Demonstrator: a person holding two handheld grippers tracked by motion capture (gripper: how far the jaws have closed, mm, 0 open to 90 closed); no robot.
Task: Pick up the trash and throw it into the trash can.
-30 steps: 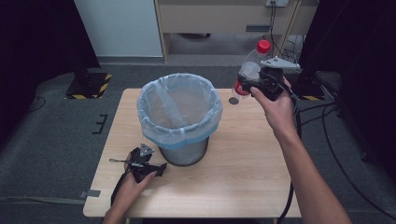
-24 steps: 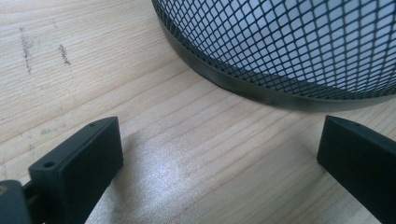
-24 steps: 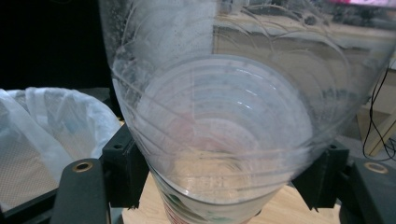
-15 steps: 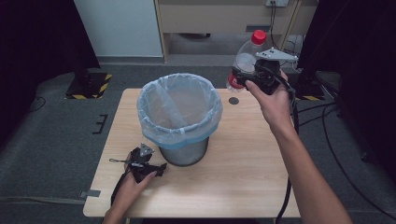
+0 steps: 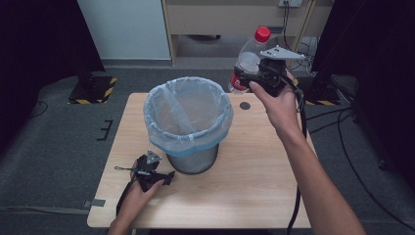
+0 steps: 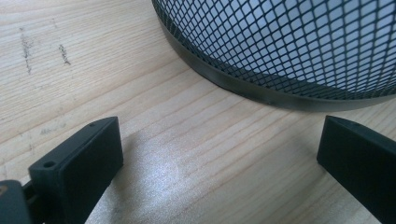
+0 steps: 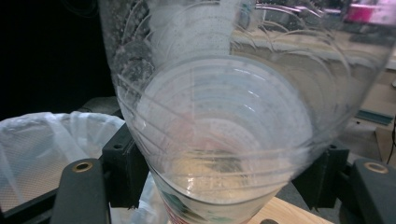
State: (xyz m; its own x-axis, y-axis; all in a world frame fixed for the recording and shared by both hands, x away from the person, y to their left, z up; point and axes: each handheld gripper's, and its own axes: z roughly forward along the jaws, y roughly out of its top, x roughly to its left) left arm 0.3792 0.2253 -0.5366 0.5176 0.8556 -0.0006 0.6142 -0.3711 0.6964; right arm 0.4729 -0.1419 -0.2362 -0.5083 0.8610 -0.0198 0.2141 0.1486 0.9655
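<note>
A wooden tabletop carries a black mesh bin lined with a pale blue plastic bag, which folds over the rim. The bin stands near the middle of the tabletop, toward the left.

The right gripper is raised above the far right part of the tabletop, beside the bin's far rim. Its jaws are clamped on a clear plastic bottle with a red cap and a red label band low on its body. The bottle is held in the air, tilted, with the cap pointing up and away from the person. In the right gripper view the bottle's clear wall sits between the two black jaws, and the bag's white edge shows at lower left, below the bottle.

The left gripper rests low on the near left part of the tabletop, just beside the base of the bin. In the left gripper view its jaws stand wide apart with bare wood between them, and the bin's mesh wall curves just ahead

A small dark round mark lies on the tabletop right of the bin
</note>
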